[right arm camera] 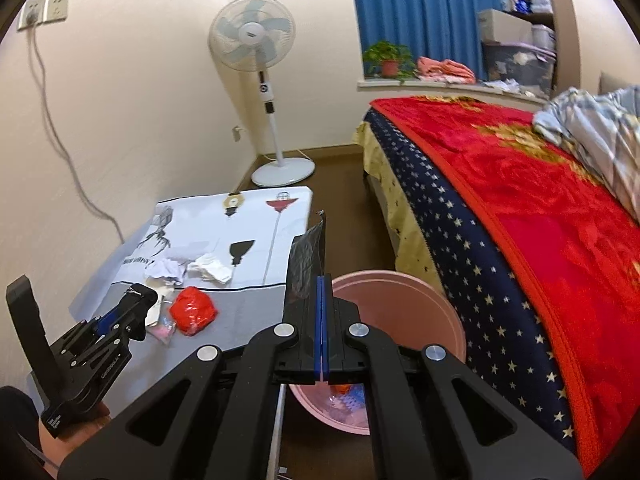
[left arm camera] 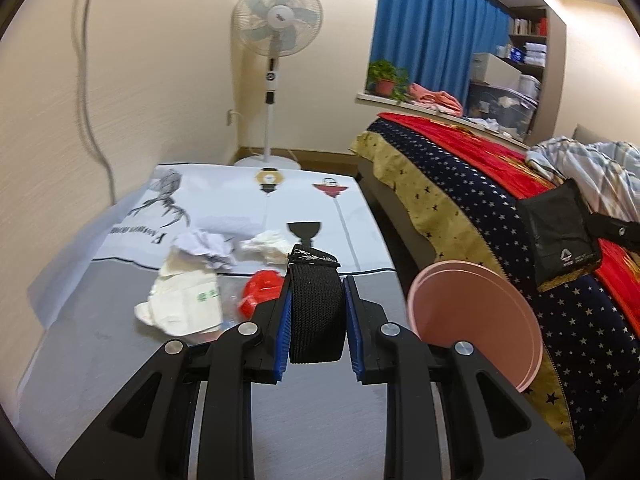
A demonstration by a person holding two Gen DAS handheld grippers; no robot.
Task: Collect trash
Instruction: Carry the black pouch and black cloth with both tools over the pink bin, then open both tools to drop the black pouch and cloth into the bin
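On the grey table (left arm camera: 100,340) lies trash: crumpled white paper (left arm camera: 204,248), a white plastic bag (left arm camera: 184,300), a tissue (left arm camera: 268,246) and a red wrapper (left arm camera: 260,292). My left gripper (left arm camera: 316,280) hovers just before the red wrapper, shut on a black woven strap (left arm camera: 316,316). In the right wrist view the left gripper (right arm camera: 138,298) sits beside the red wrapper (right arm camera: 194,310). My right gripper (right arm camera: 322,280) is shut on a thin black plastic bag (right arm camera: 306,256), above the pink bin (right arm camera: 448,312). The left wrist view shows the black plastic bag (left arm camera: 560,232) over the bed's edge.
The pink bin (left arm camera: 472,320) stands on the floor between table and bed (right arm camera: 520,240), with some trash in its bottom. A printed white sheet (right arm camera: 256,220) covers the table's far half. A standing fan (right arm camera: 256,40) is in the corner. A cable (right arm camera: 60,140) hangs down the wall.
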